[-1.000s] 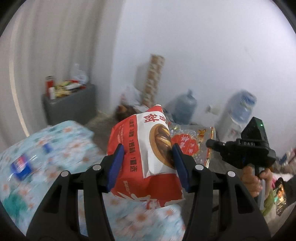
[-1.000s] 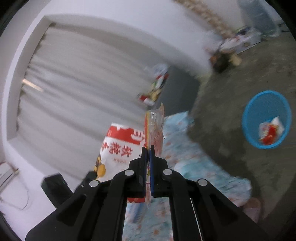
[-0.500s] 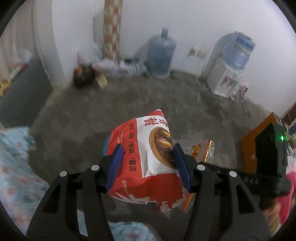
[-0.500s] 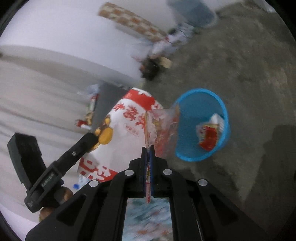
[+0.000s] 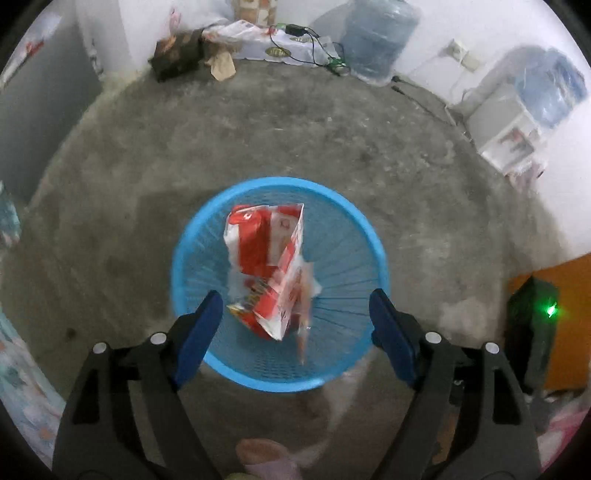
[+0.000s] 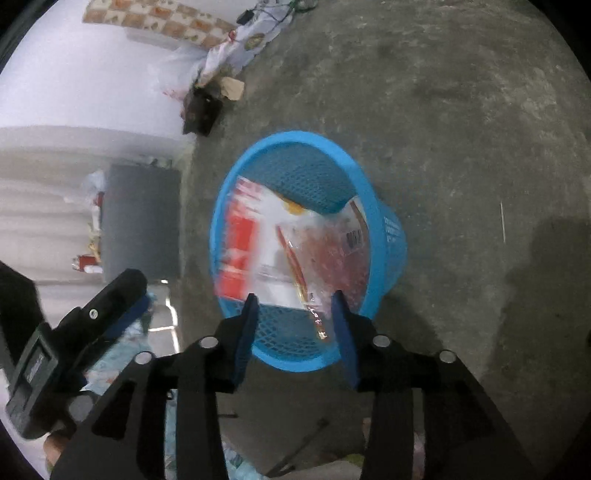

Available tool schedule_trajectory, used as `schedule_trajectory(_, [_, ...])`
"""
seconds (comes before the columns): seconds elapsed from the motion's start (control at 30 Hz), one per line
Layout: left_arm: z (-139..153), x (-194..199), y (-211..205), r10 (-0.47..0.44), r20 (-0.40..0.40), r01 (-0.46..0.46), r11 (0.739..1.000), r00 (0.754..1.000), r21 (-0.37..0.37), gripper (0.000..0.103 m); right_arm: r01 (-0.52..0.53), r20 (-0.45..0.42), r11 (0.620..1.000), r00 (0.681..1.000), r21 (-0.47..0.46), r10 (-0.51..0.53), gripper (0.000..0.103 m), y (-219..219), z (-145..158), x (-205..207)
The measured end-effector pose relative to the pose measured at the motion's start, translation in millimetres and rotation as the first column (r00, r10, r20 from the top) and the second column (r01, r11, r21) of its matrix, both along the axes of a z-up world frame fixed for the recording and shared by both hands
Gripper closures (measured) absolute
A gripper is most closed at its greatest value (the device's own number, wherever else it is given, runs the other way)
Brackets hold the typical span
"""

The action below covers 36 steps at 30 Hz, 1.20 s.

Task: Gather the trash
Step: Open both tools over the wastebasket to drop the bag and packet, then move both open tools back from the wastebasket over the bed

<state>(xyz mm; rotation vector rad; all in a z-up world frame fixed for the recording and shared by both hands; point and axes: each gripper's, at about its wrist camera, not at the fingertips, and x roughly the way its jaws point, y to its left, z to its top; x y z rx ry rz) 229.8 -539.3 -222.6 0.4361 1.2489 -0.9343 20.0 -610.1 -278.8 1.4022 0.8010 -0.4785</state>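
A blue mesh waste basket (image 5: 369, 236) stands on the concrete floor; it also shows in the right wrist view (image 6: 388, 236). A red and white snack bag (image 5: 266, 258) lies blurred inside the basket, and it shows in the right wrist view (image 6: 251, 236) too. A clear wrapper with red print (image 6: 321, 251) is blurred in the basket beside the bag. My left gripper (image 5: 295, 325) is open and empty above the basket's near rim. My right gripper (image 6: 295, 328) is open and empty over the basket's near rim. The left gripper's body (image 6: 74, 343) shows at lower left in the right wrist view.
Water jugs (image 5: 376, 33) and a dispenser (image 5: 517, 122) stand along the far wall with cables and clutter (image 5: 192, 55). A grey cabinet (image 6: 140, 218) stands left of the basket. Floral bedding (image 5: 22, 376) lies at lower left. An orange object (image 5: 569, 295) is at right.
Both grippers swung down over the basket and opened. The snack bag left the left gripper and the clear wrapper left the right gripper; both are now in the basket.
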Motion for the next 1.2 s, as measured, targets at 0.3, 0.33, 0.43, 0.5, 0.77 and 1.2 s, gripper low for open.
schedule_trajectory(0.3, [65.2,-16.4,34.2,0.038,0.043,-0.034,0.996,0.998,-0.086,0.02,0.128,0.052,0.988,0.991,-0.091,-0.124,0.048,2.0,46.4,-39.4])
schedule_trajectory(0.33, [77.8,-18.8,39.5,0.042,0.046,-0.037,0.994,0.998,-0.102,0.02,0.128,0.064,0.985,0.991,-0.113,-0.122,0.048,6.2,60.6,-41.3])
schedule_trajectory(0.43, [126.0,-30.8,59.1,0.05,0.06,-0.038,0.98,0.997,-0.194,0.02,0.108,0.096,0.976,0.991,-0.188,-0.091,0.047,21.3,103.9,-41.7])
schedule_trajectory(0.5, [165.7,-43.6,81.4,0.052,0.077,-0.029,0.96,0.996,-0.279,0.019,0.088,0.116,0.963,0.991,-0.254,-0.06,0.04,33.2,137.0,-40.6])
schedule_trajectory(0.77, [270.7,-106.8,212.4,0.074,0.169,0.014,0.885,0.983,-0.466,0.009,-0.044,0.118,0.844,0.985,-0.534,0.126,0.023,117.3,258.5,-43.0])
schedule_trajectory(1.2, [290.1,-152.1,498.0,0.489,0.189,-0.314,0.764,0.851,-0.563,0.009,-0.349,-0.019,0.622,0.881,-0.701,0.473,0.007,283.3,334.2,-10.0])
